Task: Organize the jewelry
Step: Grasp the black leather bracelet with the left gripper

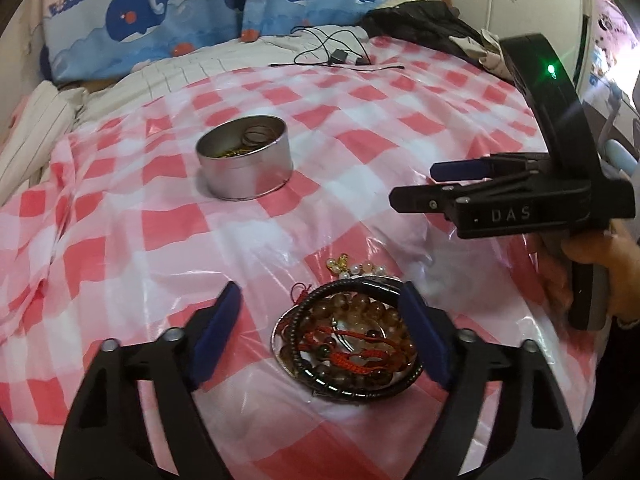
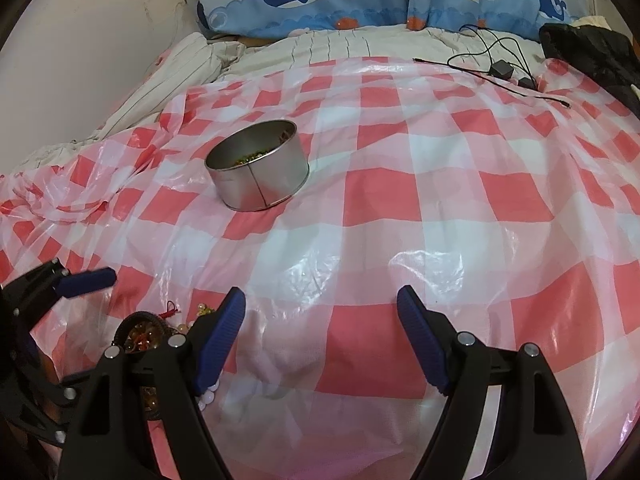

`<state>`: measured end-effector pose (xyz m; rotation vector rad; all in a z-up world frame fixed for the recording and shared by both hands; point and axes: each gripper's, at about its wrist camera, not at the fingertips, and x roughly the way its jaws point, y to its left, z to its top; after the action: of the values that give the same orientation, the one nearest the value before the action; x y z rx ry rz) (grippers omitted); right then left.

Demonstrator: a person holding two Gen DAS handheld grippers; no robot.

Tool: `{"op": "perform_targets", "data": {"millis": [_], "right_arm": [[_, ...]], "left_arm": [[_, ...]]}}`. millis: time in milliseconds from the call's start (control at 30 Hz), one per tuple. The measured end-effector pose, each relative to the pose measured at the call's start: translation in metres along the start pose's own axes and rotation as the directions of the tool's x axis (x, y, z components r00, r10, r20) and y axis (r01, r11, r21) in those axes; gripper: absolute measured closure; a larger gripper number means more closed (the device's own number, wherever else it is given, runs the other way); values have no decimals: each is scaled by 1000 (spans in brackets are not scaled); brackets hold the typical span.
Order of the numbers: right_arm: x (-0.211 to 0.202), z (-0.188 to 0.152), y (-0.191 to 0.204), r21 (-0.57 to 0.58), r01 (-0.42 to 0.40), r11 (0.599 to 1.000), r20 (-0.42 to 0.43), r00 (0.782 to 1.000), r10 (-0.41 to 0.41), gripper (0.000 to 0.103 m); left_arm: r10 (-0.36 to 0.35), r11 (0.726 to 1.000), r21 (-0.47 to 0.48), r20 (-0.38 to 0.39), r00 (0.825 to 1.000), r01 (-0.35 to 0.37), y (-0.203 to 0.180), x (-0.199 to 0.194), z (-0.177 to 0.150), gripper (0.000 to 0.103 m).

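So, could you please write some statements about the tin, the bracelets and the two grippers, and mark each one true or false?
1. The round metal tin stands open, with no lid on it. True.
2. The tin is empty. False: some jewelry already lies inside it.
3. The pile of bracelets lies on the checked plastic sheet, outside the tin. True.
4. The left gripper has lifted the pile off the sheet. False: the pile rests on the sheet between its blue fingers, which stand apart.
5. The right gripper holds a pearl bracelet. False: its fingers are apart with only sheet between them.
6. Black cables lie at the far side of the bed. True.
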<state>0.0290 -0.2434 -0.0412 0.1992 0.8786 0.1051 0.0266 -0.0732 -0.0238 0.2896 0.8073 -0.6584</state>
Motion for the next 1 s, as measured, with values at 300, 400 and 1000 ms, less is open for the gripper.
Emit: {"op": "perform_targets", "data": {"millis": [300, 400, 1000], "right_arm": [[1, 0, 1, 5, -8, 1000, 1, 1000, 8, 28], [1, 0, 0, 4, -8, 1000, 1, 1000, 8, 28], [1, -1, 3, -11, -15, 1000, -4, 1000, 15, 28]], "left_arm": [[-13, 999, -47, -14, 1000, 12, 13, 4, 0, 74], [-21, 999, -36, -22, 1000, 20, 10, 4, 0, 91], [-153, 978, -148, -27, 988, 147, 30, -1, 0, 85]]}}
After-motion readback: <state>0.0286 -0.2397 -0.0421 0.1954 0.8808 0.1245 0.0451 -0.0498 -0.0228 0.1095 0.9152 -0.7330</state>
